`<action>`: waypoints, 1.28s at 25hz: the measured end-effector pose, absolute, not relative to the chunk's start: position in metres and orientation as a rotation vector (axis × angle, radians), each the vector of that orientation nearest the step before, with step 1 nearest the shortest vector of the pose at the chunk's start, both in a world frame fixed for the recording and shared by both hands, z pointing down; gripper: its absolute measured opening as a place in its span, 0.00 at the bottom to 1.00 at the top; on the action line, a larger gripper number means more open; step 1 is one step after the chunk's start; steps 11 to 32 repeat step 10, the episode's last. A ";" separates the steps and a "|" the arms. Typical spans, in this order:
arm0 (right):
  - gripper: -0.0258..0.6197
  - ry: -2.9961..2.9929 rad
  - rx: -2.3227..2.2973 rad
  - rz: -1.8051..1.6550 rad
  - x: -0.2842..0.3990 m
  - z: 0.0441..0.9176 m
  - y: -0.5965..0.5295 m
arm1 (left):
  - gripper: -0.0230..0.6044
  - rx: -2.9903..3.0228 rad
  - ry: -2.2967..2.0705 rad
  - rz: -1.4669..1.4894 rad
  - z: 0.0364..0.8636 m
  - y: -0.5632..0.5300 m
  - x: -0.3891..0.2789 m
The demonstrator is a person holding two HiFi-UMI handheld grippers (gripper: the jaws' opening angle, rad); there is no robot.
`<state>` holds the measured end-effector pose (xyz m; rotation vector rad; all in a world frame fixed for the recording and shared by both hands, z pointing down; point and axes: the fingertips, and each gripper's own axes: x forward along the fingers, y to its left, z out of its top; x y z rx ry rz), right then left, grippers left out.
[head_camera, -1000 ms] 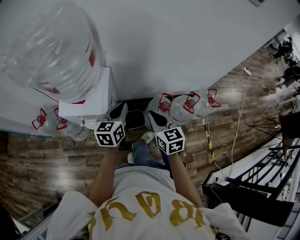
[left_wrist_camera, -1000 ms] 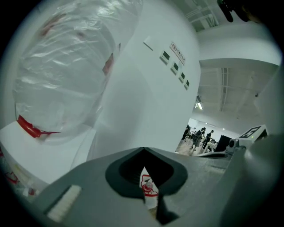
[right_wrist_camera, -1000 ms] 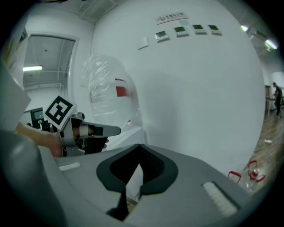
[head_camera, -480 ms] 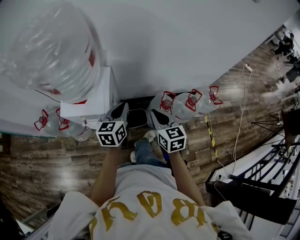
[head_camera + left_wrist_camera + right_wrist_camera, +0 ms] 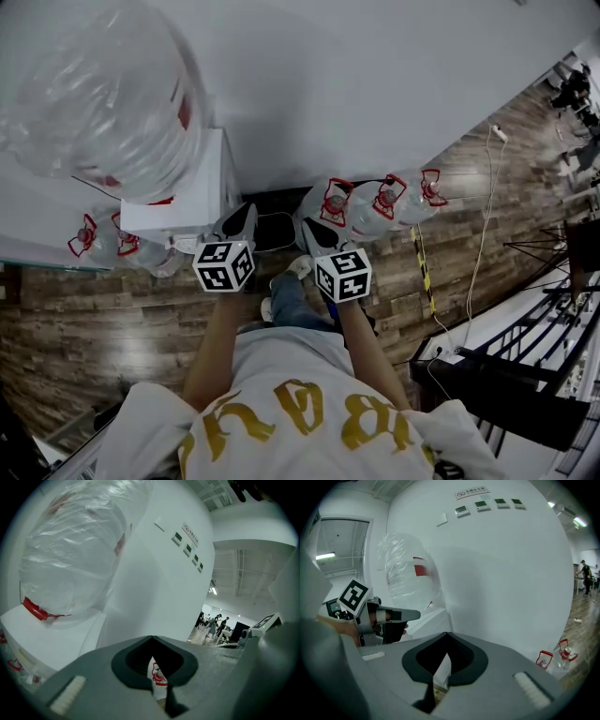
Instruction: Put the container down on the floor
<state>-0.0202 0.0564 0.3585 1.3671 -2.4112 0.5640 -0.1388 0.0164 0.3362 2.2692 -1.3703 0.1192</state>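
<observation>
Both left gripper and right gripper, pressed together, face the dispenser, bottles flanking.

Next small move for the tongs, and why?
Probably open both tongs. The left tongs and right tongs are shut with nothing between them, so no container is held. The plastic-wrapped jug sits on the white dispenser; smaller bottles stand on the floor. Which one is meant is unclear.

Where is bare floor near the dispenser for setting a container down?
Bare wood floor lies left of the person, in front of the left jugs. More lies right of the yellow-black tape. Crowded: the wall base, with the dispenser and right jugs.
</observation>
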 end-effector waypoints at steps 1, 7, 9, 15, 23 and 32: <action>0.08 -2.409 1.367 0.566 -0.020 0.360 0.056 | 0.04 2.267 -1.370 0.121 0.337 0.016 -0.139; 0.08 -2.409 1.351 0.578 -0.022 0.365 0.055 | 0.04 2.267 -1.409 0.099 0.337 0.011 -0.145; 0.08 -2.410 1.343 0.579 -0.023 0.366 0.055 | 0.04 2.272 -1.420 0.095 0.336 0.008 -0.146; 0.08 -2.410 1.339 0.579 -0.023 0.367 0.054 | 0.04 2.275 -1.424 0.094 0.336 0.007 -0.146; 0.08 -2.410 1.339 0.579 -0.023 0.367 0.054 | 0.04 2.275 -1.424 0.094 0.336 0.007 -0.146; 0.08 -2.410 1.339 0.579 -0.023 0.367 0.054 | 0.04 2.275 -1.424 0.094 0.336 0.007 -0.146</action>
